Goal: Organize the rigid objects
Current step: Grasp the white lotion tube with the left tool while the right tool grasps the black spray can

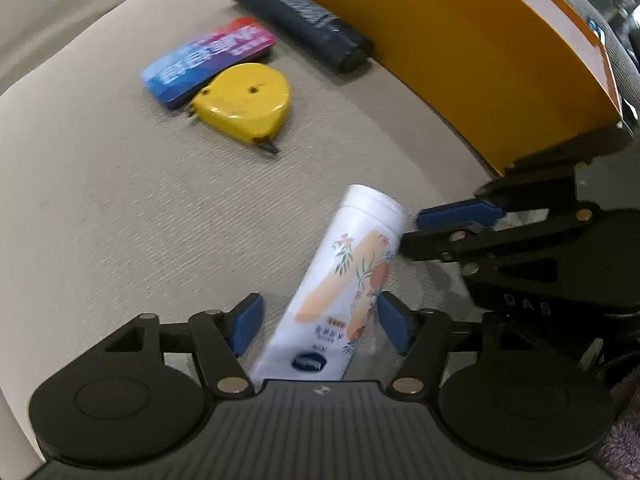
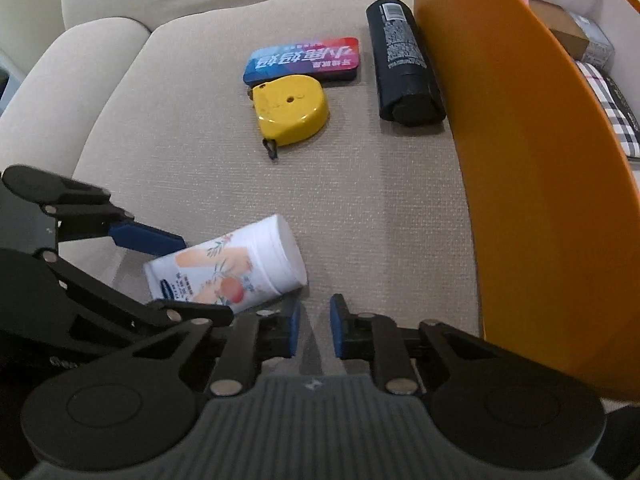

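Observation:
A white tube with peach flower print (image 1: 340, 288) lies on the beige cushion; it also shows in the right wrist view (image 2: 232, 268). My left gripper (image 1: 320, 320) is open with its blue pads on either side of the tube's lower end, not pressing it. My right gripper (image 2: 314, 330) is nearly closed and empty, just right of the tube's cap; it shows from the side in the left wrist view (image 1: 460, 224). A yellow tape measure (image 2: 290, 108), a red-blue tin (image 2: 304, 60) and a black bottle (image 2: 404, 60) lie farther back.
An orange box (image 2: 540, 160) stands along the right side, with a checked cloth (image 2: 616, 112) and small boxes inside. The sofa's backrest cushions (image 2: 100, 20) rise at the far left. Bare cushion (image 2: 380, 220) lies between the tube and the far objects.

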The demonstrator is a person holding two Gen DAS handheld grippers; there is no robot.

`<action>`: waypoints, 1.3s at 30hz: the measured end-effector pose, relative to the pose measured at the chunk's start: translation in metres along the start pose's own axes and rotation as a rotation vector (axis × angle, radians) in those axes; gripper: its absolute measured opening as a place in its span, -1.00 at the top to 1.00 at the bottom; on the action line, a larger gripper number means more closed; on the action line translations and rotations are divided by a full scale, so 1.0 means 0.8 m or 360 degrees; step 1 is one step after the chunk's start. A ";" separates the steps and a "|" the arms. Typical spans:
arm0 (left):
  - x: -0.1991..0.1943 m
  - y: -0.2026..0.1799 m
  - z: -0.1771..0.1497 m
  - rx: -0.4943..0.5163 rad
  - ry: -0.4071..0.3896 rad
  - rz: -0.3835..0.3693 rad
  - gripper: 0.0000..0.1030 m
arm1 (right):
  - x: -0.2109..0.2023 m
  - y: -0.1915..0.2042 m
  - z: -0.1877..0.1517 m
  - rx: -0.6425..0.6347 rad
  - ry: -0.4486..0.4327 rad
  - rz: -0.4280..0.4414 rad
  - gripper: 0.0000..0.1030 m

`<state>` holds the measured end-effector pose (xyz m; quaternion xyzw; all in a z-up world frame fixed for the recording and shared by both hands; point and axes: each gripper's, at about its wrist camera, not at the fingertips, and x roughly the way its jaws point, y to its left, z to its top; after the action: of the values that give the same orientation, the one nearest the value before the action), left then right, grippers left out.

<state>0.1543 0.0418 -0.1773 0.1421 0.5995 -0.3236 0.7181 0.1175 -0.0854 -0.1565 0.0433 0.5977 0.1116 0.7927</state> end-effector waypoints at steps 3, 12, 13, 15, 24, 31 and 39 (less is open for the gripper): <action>-0.005 -0.009 -0.001 0.0056 -0.0030 0.0007 -0.01 | 0.001 0.006 0.004 -0.0021 -0.0008 0.0016 0.65; -0.018 0.006 -0.016 -0.0358 -0.0110 -0.0096 0.33 | -0.005 0.011 0.013 -0.0055 -0.0044 0.0007 0.64; -0.020 0.008 -0.019 -0.0411 -0.0133 -0.0088 0.34 | -0.009 0.010 0.013 -0.0063 -0.0057 -0.0004 0.64; -0.028 0.014 -0.020 -0.0507 -0.0193 -0.0054 0.38 | -0.017 0.009 0.017 -0.0075 -0.0104 -0.0036 0.62; -0.070 0.054 0.010 -0.0770 -0.0463 0.0027 0.61 | -0.031 0.029 0.068 -0.0261 -0.0407 -0.0481 0.23; -0.071 0.088 0.040 -0.0839 -0.0537 0.0112 0.62 | 0.005 0.041 0.129 -0.0373 -0.0407 -0.0670 0.22; -0.067 0.106 0.055 -0.0827 -0.0518 0.0156 0.59 | 0.052 0.051 0.165 -0.0345 -0.0295 -0.0888 0.24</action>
<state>0.2378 0.0949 -0.1315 -0.0712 0.5317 -0.1431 0.8317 0.2498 -0.0274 -0.1496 -0.1972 0.4962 -0.0515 0.8439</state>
